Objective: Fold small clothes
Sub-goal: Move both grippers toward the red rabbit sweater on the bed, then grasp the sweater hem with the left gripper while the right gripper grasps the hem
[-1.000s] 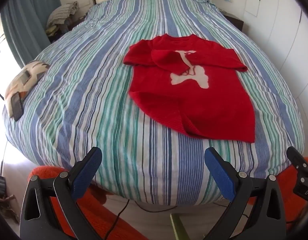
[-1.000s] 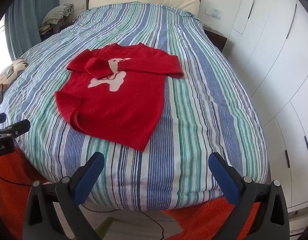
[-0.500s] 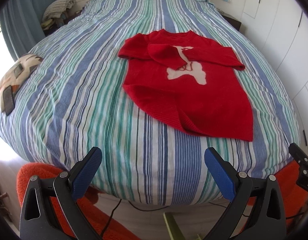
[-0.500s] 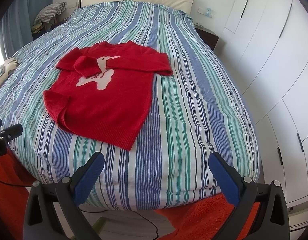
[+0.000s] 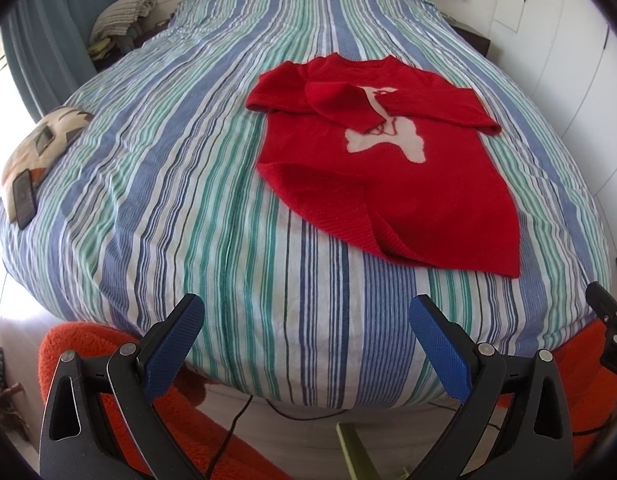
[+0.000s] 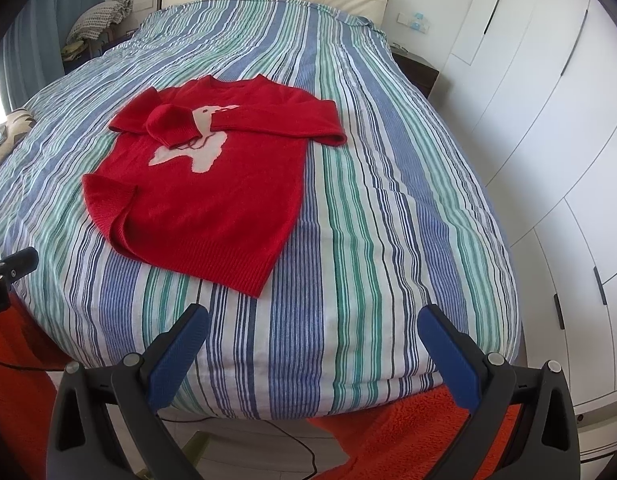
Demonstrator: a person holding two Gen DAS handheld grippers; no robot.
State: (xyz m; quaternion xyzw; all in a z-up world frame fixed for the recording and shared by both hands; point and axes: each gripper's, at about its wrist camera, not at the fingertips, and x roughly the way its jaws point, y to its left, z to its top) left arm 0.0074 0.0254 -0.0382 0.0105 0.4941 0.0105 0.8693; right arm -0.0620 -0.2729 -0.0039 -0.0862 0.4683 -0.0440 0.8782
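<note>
Both tools [image 5: 306, 336] [image 6: 312, 344] agape, short of red sweater [image 5: 392, 184] ahead.

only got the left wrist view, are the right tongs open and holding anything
observer: the right tongs are open and empty, with only the striped bed between their fingers.
operator: where do they sit against the sweater
observer: they are short of the red sweater and not touching it. Its near hem corner lies just ahead of the gap, closer to their left finger.
</note>
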